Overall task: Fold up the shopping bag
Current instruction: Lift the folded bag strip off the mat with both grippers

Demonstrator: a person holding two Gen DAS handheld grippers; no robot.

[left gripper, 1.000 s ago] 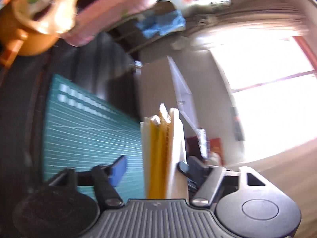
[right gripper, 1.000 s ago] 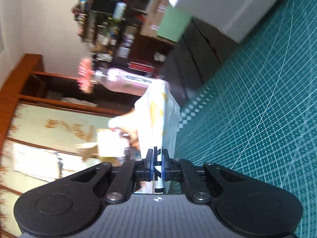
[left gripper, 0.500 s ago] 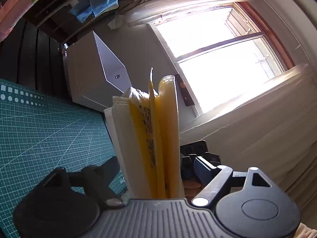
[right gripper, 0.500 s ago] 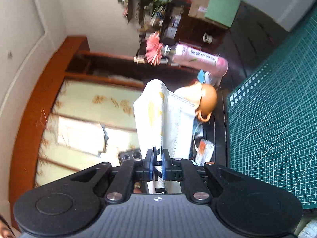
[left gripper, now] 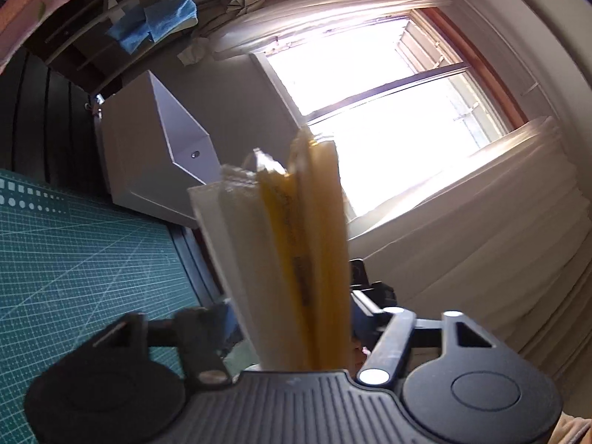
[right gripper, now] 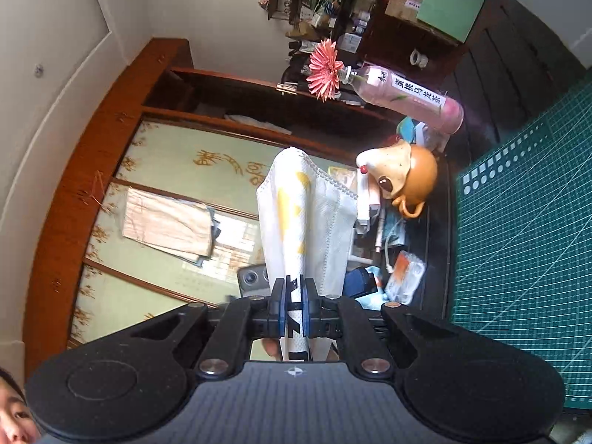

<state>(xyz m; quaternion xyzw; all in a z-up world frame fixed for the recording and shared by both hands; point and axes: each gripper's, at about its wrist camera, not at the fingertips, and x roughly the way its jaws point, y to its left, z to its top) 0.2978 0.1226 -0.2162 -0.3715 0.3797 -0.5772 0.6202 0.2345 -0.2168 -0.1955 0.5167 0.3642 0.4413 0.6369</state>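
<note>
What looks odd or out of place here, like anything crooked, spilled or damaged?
One oddity: a pink gerbera flower is stuck in the neck of a pink plastic drink bottle, used as a vase. Otherwise nothing looks spilled or damaged. The white and yellow woven shopping bag is bunched in layers, pinched by the right gripper and the left gripper.

In the left wrist view we lose the left gripper's (left gripper: 292, 318) fingertips behind the folded shopping bag (left gripper: 292, 259), so its grip stays unclear; the window (left gripper: 388, 118) at upper right is blown out. In the right wrist view, a face (right gripper: 11, 410) is cut off at lower left.
</note>
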